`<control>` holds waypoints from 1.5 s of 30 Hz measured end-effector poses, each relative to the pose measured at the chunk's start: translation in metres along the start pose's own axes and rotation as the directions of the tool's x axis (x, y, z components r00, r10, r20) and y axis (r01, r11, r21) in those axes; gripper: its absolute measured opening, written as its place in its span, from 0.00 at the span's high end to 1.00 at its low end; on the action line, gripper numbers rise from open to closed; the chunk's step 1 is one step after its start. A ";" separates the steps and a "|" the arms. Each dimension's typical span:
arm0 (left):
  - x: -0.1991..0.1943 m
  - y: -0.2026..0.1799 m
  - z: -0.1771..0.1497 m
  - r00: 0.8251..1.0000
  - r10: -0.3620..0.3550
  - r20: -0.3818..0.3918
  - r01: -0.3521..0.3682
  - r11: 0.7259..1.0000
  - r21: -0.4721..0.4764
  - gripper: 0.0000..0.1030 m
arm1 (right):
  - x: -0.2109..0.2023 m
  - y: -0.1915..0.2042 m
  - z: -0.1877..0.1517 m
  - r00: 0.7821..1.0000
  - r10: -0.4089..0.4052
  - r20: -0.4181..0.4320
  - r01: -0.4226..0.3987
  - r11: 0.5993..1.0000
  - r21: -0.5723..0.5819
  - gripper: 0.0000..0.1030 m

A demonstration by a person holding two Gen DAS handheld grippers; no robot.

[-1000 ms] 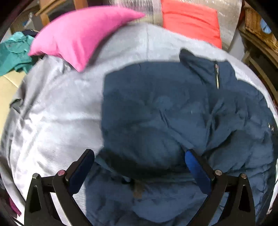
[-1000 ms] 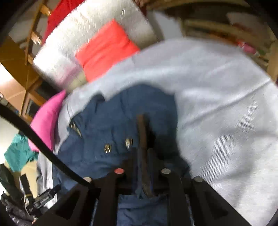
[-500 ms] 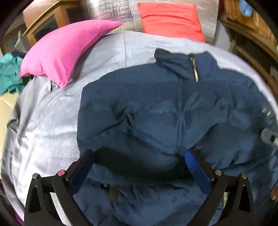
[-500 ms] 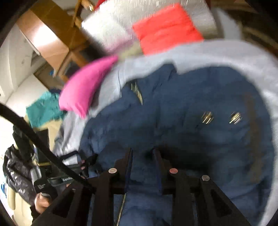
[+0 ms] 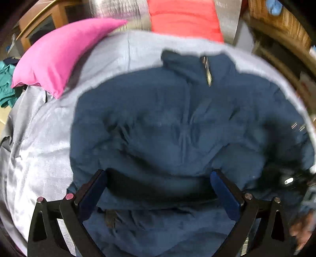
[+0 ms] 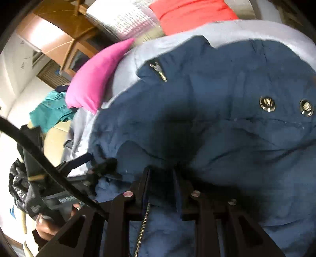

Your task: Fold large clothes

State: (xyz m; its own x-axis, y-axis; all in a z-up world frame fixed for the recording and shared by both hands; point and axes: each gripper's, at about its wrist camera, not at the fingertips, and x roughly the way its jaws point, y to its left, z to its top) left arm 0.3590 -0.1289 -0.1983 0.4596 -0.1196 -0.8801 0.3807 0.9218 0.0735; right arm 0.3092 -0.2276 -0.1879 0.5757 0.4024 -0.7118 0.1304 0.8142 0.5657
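Observation:
A dark blue padded jacket (image 5: 177,122) lies spread on a grey sheet (image 5: 39,138), collar and zipper at the far side. My left gripper (image 5: 158,189) is open wide, its fingers straddling the jacket's near folded edge. In the right wrist view the jacket (image 6: 227,118) fills the frame, with two metal snaps at the right. My right gripper (image 6: 161,178) is nearly closed on a fold of the jacket's near edge. The left gripper also shows in the right wrist view (image 6: 92,164) at the left, by the jacket's side.
A pink pillow (image 5: 65,51) lies at the far left of the sheet and a red cushion (image 5: 183,17) at the back. Teal clothes (image 6: 51,108) sit off the left side. Wooden furniture (image 6: 59,35) stands behind.
The right gripper swung left over the jacket, carrying fabric, and the jacket now lies spread wider. The left gripper stayed open and shifted slightly over the near edge.

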 end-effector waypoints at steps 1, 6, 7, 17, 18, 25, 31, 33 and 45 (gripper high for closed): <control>0.001 0.000 0.001 1.000 0.004 -0.005 -0.004 1.000 0.000 0.00 | -0.002 -0.001 0.001 1.000 0.014 -0.009 -0.014 1.000 0.013 0.76; -0.026 0.027 0.002 0.999 0.022 0.047 -0.020 0.999 -0.027 0.00 | -0.055 -0.015 0.005 0.997 -0.023 0.072 0.021 0.999 0.025 0.76; -0.030 0.035 0.002 0.998 0.036 0.059 -0.034 0.999 -0.039 0.00 | -0.068 -0.023 0.006 0.995 -0.031 0.091 0.027 0.999 0.043 0.76; 0.018 0.103 -0.010 0.994 0.014 -0.106 -0.041 0.965 -0.259 0.00 | -0.075 -0.074 -0.001 0.992 -0.128 0.008 0.125 0.977 0.170 0.75; 0.012 0.103 -0.010 0.996 0.017 -0.092 -0.041 0.965 -0.259 0.00 | -0.081 -0.069 -0.002 0.991 -0.130 0.022 0.125 0.981 0.151 0.73; -0.015 0.088 -0.009 0.997 0.065 0.029 -0.058 0.981 -0.183 0.00 | -0.088 -0.043 -0.007 0.991 -0.101 0.083 0.096 0.993 0.072 0.50; 0.010 0.099 -0.018 0.995 0.045 -0.089 -0.065 0.971 -0.228 0.00 | -0.074 -0.042 -0.008 0.989 -0.146 0.034 0.143 0.986 0.084 0.51; -0.004 0.099 -0.019 0.997 0.063 -0.046 -0.072 0.975 -0.212 0.00 | -0.093 -0.043 -0.012 0.988 -0.131 0.076 0.124 0.988 0.096 0.51; -0.002 0.063 -0.015 0.991 0.114 -0.067 -0.121 0.987 -0.110 0.00 | -0.096 -0.093 -0.004 0.976 -0.207 0.069 0.184 0.951 0.248 0.74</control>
State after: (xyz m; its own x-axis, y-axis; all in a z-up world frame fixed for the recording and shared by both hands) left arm 0.3704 -0.0654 -0.1990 0.4447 0.0114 -0.8956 0.2321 0.9643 0.1275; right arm 0.2388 -0.3401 -0.1737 0.5906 0.1954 -0.7829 0.4302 0.7446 0.5104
